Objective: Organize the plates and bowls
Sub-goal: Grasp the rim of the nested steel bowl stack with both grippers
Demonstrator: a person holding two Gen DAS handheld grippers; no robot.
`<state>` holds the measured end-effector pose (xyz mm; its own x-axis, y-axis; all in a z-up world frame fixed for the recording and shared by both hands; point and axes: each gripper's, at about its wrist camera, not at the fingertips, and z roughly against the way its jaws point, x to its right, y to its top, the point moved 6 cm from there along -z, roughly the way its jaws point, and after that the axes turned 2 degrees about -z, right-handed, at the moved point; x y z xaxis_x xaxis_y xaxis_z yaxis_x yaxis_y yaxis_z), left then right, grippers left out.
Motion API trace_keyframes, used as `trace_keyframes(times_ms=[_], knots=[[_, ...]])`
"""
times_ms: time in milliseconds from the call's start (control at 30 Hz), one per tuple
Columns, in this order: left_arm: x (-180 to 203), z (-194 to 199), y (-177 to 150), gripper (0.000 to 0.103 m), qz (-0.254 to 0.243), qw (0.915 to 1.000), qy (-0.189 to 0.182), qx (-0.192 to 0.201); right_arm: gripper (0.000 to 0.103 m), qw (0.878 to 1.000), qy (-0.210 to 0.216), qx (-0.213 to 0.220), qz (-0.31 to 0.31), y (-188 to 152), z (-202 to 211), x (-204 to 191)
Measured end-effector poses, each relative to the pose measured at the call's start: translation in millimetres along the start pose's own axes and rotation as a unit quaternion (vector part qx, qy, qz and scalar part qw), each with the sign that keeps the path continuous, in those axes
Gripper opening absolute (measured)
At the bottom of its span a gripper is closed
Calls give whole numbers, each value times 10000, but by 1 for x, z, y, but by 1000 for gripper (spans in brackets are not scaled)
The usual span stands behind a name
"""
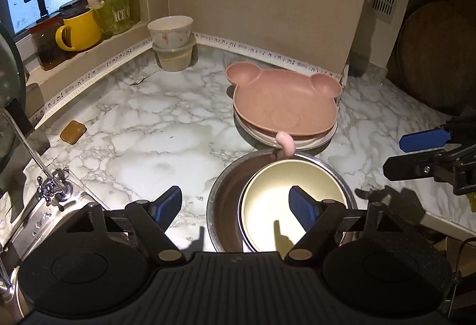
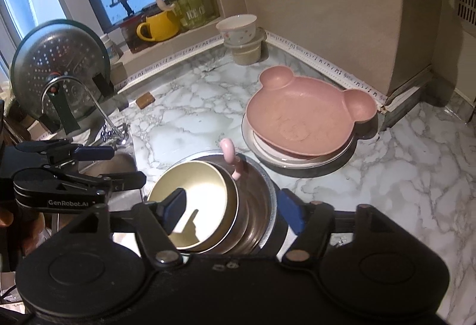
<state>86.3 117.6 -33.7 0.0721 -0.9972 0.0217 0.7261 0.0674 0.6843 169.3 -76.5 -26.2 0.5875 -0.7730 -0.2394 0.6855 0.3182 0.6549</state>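
- Left gripper (image 1: pixel 235 209) and right gripper (image 2: pixel 232 212): fingers stood wide, holding nothing.
- Cream bowl (image 1: pixel 293 206) sat tilted inside steel bowl (image 1: pixel 226 206), beneath the fingers; pink bear plate (image 1: pixel 282 104) lay beyond them.
- Risk: the tilted bowl could slide if nudged.

The bench (image 1: pixel 148 122) is white marble veined in grey; ahead of the left hand-held gripper (image 1: pixel 236 204), whose pads are blue, lies a pink bear-shaped plate (image 1: pixel 282 104); nearer sits a cream bowl (image 1: pixel 276 200) in a steel bowl (image 1: pixel 223 200); far left, a yellow mug (image 1: pixel 80 30).
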Motion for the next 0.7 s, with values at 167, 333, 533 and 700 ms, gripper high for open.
trace_keyframes(times_ms=[167, 333, 533, 700], knots=[[-6, 0, -4, 79, 54, 10000, 29, 44, 90, 9999, 12, 88, 65, -6, 5, 1], [-17, -9, -10, 79, 151, 9998, 114, 43, 100, 9999, -88, 106, 93, -16, 1, 3], [-38, -25, -19, 79, 314, 9994, 120, 11, 101, 9997, -249, -1, -45, -29, -15, 14], [-49, -45, -25, 79, 243, 9996, 45, -147, 100, 9990, -422, -96, -94, -38, -29, 24]])
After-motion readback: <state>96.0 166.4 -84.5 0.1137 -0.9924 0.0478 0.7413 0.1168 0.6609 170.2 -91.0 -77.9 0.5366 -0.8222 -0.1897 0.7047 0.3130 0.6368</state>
